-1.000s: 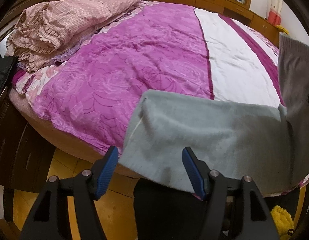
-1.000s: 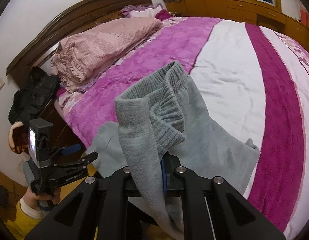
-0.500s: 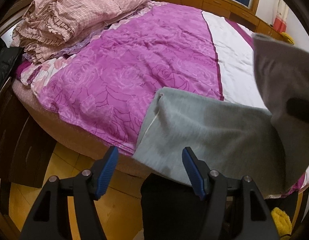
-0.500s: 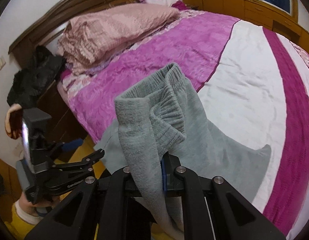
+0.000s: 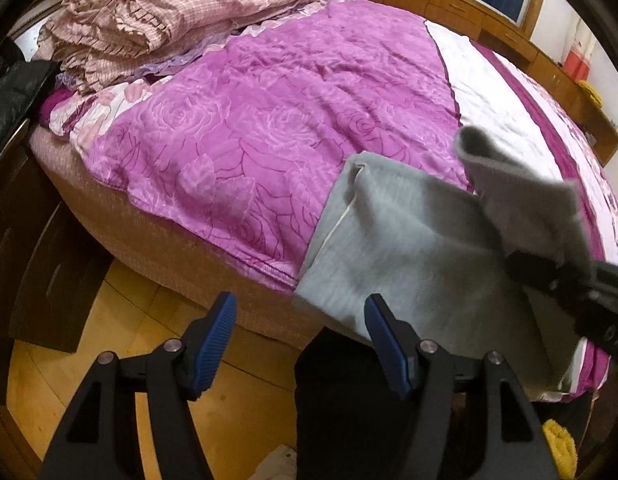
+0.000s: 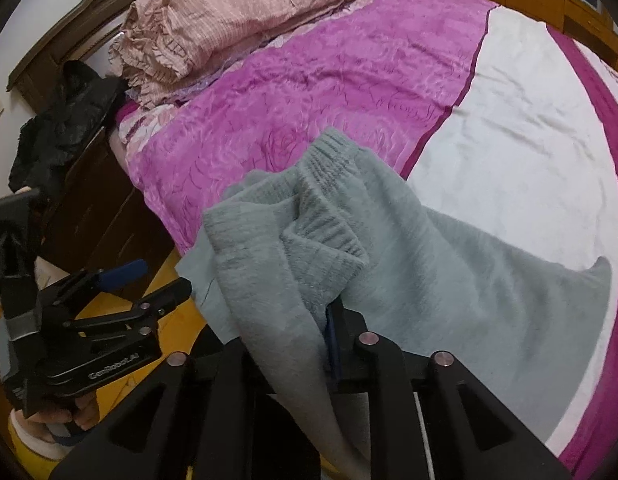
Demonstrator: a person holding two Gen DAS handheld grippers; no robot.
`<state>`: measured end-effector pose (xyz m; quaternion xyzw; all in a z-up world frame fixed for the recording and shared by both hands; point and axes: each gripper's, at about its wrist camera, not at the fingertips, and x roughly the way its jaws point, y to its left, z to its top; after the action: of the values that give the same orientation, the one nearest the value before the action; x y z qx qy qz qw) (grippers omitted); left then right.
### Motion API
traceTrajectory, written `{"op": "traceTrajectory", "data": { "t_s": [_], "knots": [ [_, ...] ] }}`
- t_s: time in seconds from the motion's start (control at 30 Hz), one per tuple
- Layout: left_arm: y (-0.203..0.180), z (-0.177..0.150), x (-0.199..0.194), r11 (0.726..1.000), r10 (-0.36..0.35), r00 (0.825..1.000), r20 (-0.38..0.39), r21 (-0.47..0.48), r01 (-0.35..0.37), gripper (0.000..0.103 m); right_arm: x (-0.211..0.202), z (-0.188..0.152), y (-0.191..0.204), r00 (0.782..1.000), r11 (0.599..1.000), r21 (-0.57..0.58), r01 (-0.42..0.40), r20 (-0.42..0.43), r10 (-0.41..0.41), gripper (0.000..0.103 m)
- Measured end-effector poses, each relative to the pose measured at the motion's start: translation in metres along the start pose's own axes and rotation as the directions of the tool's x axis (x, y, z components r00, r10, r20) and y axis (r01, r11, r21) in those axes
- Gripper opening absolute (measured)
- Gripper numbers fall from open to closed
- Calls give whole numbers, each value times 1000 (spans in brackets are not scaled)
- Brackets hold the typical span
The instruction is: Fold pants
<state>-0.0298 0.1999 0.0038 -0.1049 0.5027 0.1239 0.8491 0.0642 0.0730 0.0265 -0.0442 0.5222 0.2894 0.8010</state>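
The grey pants lie over the near edge of the bed, on the right part of the purple quilt and partly on its white stripe, one end hanging off the mattress edge. The far and left parts of the bed are open quilt. At the far left a heap of pink checked bedding takes up the head end, with a black garment on the dark cabinet beside it.

The right claw has the ribbed waistband end bunched between its jaws, which are opening; the cloth is still between them, raised over the flat layer. The left claw hangs wide open with nothing in it, above the yellow wood floor, just off the bed edge.

Only the right wrist view shows the hand gripping the left tool's handle; only the left wrist view shows a yellow object on the floor at the near right.
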Motion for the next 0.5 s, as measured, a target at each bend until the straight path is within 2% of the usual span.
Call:
{"op": "traceTrajectory", "data": {
  "t_s": [0.17,0.27,0.43,0.5],
  "knots": [
    [-2,-1,-3,1000,12,1000,1,7,-12,70,2,-6,10,998,998,-30,-60,7,60,36],
    [-3,-1,-4,1000,10,1000,2,5,-10,70,-5,-9,20,995,993,-76,-91,23,93,44],
    [-9,-1,-8,1000,-9,1000,15,12,9,70,-26,-18,27,987,981,-122,-149,49,155,47],
    [-13,-1,-13,1000,-23,999,28,19,23,70,-36,-22,23,986,981,-123,-148,62,156,48]
  ]
}}
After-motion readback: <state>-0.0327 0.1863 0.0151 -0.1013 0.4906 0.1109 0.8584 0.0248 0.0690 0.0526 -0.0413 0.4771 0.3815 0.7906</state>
